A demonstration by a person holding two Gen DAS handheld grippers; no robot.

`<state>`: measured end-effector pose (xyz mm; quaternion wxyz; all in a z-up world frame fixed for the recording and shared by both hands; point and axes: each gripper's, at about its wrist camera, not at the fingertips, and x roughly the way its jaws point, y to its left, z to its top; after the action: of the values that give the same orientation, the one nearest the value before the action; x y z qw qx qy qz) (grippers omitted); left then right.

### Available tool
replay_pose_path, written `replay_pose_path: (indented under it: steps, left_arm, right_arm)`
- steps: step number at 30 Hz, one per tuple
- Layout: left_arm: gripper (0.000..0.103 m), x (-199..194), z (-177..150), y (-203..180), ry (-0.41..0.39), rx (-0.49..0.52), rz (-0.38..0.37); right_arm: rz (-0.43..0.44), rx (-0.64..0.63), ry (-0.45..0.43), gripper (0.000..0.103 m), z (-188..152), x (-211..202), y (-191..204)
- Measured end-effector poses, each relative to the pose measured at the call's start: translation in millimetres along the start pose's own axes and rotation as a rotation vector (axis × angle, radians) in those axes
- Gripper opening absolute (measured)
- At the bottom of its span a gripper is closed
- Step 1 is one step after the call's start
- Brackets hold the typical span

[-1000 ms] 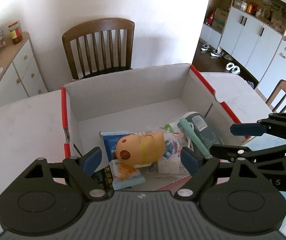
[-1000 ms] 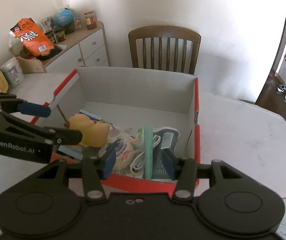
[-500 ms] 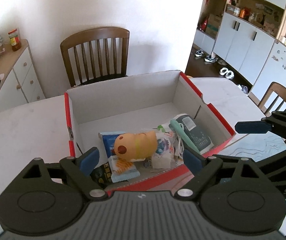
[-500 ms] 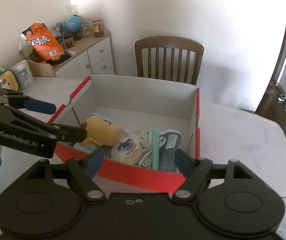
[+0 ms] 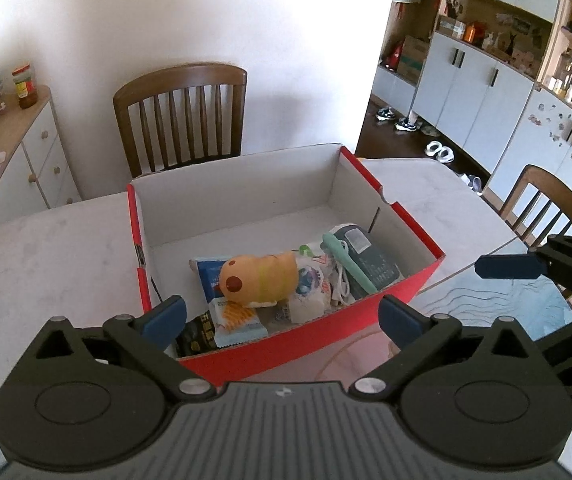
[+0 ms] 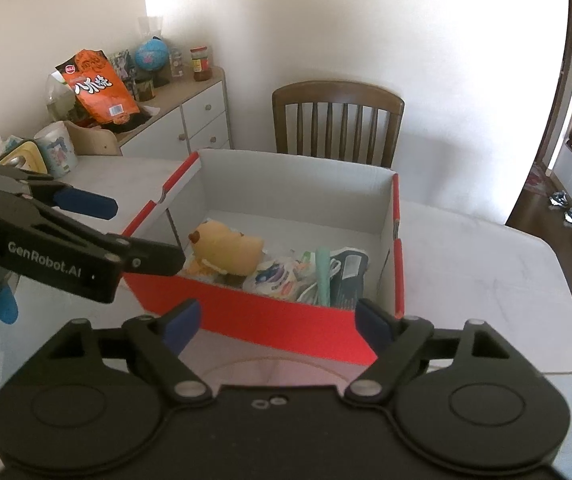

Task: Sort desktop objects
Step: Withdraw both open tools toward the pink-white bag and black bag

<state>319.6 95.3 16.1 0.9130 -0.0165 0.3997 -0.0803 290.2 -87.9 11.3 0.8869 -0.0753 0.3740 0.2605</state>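
Observation:
A red cardboard box [image 5: 325, 332] [image 6: 270, 316] with a white inside stands on the pale table. In it lie a yellow plush toy [image 5: 260, 278] [image 6: 226, 248], several snack packets [image 5: 238, 318], a mint-green stick [image 5: 349, 264] [image 6: 323, 276] and a dark pouch [image 5: 369, 262] [image 6: 347, 274]. My left gripper [image 5: 282, 316] hangs over the box's near wall, its jaws opening with nothing between them. My right gripper [image 6: 276, 322] hovers before the near wall, its jaws also opening and empty.
A brown wooden chair [image 5: 180, 116] [image 6: 337, 120] stands behind the table. A white sideboard [image 6: 182, 120] with an orange bag [image 6: 98, 88], a globe and jars is at the left. White cabinets [image 5: 485, 92] and a second chair [image 5: 541, 204] are at the right.
Both grippers have drawn back and up from inside the box to before its near wall. Their jaws have spread wider. The objects in the box lie as before.

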Motion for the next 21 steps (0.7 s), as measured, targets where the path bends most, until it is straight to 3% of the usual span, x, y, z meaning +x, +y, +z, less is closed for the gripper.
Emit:
replay_pose_path:
  steps: [13, 21]
  left_arm:
    - [0.103, -20, -25, -4, -0.025, 0.023, -0.013]
    - [0.103, -23, -53, 0, 0.002, 0.007, -0.023]
  right_arm:
    - [-0.014, 0.025, 0.004, 0.085, -29, -21, 20]
    - [-0.021, 0.051, 0.011, 0.085, -55, -29, 35]
